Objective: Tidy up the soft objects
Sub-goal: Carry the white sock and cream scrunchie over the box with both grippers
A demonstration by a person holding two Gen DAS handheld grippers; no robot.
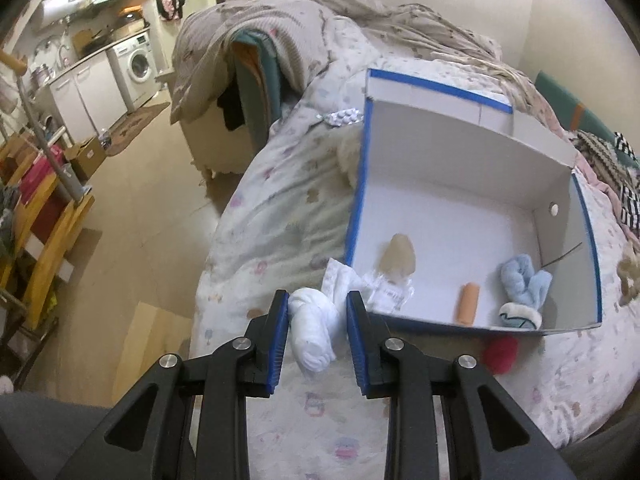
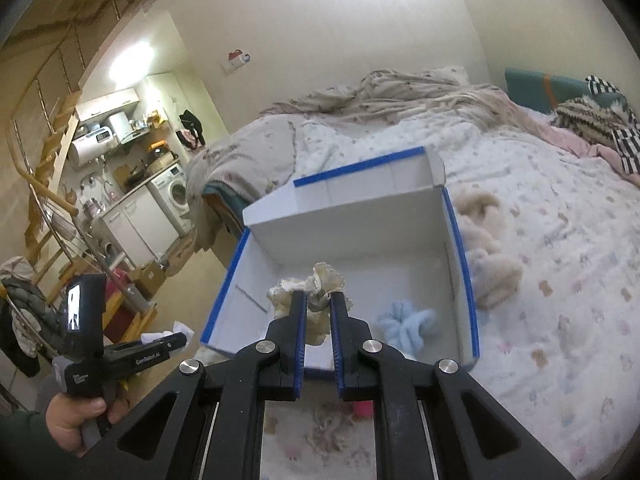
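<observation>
My left gripper (image 1: 318, 298) is shut on a white rolled sock (image 1: 312, 332), held above the bed's near edge just left of the box. The white cardboard box with blue edges (image 1: 356, 200) lies open on the bed. Inside it are a beige soft piece (image 1: 398, 256), an orange roll (image 1: 469, 304), a light blue plush item (image 1: 520, 292) and a clear packet (image 1: 388, 292). My right gripper (image 2: 318, 295) is shut on a cream lace-trimmed cloth (image 2: 324, 280), held over the box's near wall (image 2: 224, 292). The left gripper (image 2: 182, 340) with its white sock (image 2: 176, 327) shows at lower left, in a hand (image 2: 76, 412).
A red fuzzy ball (image 1: 500, 354) lies on the patterned bedsheet (image 1: 280, 208) in front of the box. A beige fluffy plush (image 2: 484, 240) lies against the box's right side. A pill blister pack (image 1: 342, 117) sits beyond the box. The bed drops to the floor (image 1: 152, 208) on the left.
</observation>
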